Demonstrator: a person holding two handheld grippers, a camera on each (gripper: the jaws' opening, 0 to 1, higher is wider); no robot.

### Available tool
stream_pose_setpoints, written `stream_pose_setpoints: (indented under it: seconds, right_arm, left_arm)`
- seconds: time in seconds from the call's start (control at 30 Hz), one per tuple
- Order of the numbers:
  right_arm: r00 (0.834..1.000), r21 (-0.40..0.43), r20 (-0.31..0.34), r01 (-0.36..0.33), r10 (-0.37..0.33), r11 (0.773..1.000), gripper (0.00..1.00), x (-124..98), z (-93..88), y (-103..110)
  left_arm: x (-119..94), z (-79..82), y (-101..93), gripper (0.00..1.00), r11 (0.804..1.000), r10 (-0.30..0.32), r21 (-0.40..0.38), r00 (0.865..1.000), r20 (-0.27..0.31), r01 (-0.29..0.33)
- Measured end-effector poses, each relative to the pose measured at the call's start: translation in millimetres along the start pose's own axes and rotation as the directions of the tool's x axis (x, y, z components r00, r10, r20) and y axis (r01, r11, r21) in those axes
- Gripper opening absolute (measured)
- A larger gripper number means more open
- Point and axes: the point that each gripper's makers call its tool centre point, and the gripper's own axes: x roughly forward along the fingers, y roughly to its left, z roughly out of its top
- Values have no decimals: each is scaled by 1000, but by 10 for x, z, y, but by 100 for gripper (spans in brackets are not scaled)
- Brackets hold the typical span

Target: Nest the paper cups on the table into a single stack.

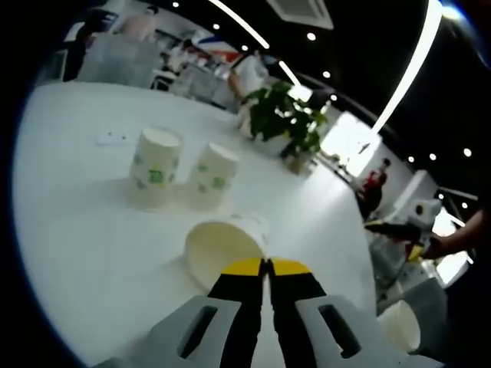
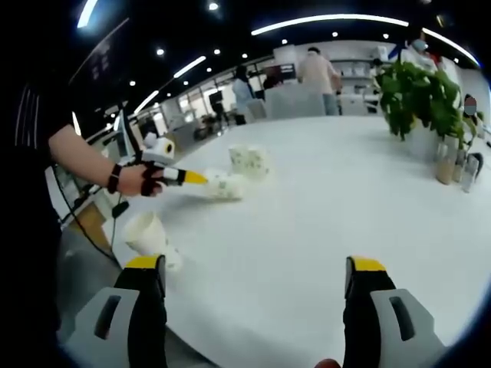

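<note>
On the round white table (image 1: 92, 253) a plain paper cup (image 1: 219, 251) lies on its side, mouth toward me. My left gripper (image 1: 266, 268) is shut right at that cup's rim and seems to pinch it. Behind stand two upside-down cups with green print (image 1: 156, 167) (image 1: 212, 176). Another cup (image 1: 400, 326) sits near the table's edge. In the right gripper view my right gripper (image 2: 256, 264) is open and holds nothing; that cup (image 2: 146, 232) is beside its left jaw. Farther off, the left gripper (image 2: 192, 178) touches the lying cup (image 2: 224, 186), with the printed cups (image 2: 249, 161) behind it.
A potted plant (image 1: 284, 115) (image 2: 414, 96) stands near the table's far side, with small bottles (image 2: 446, 165) next to it. A small white card (image 1: 113, 138) lies beyond the cups. A hand (image 2: 130, 180) holds the left gripper. People and desks fill the background.
</note>
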Motion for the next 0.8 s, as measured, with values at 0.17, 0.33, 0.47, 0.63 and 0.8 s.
stream_pose_setpoints:
  seconds: [0.17, 0.33, 0.47, 0.63, 0.8]
  right_arm:
    - [1000, -3, 12, -1, 1, 1000, 95, -8, 32, 17]
    - [999, -4, 33, -9, 9, 1000, 96, -24, 89, 32]
    - [999, -8, 42, -10, 10, 1000, 95, -27, 126, 30]
    - [998, -12, 61, -19, 19, 1000, 95, -6, 168, 44]
    - [996, -8, 83, -24, 24, 1000, 95, 6, 218, 60]
  left_arm:
    - [-34, 48, -38, 0, 1000, 6, 6, 1000, 3, -6]
    - [-47, 81, -73, 0, 1000, 2, 31, 1000, -3, -2]
    - [-95, 148, -102, 0, 999, 1, 51, 1000, -5, -1]
    - [-196, 211, -133, 0, 997, 14, 73, 1000, -10, -13]
    - [-301, 258, -223, 0, 995, 16, 96, 1000, -17, -14]
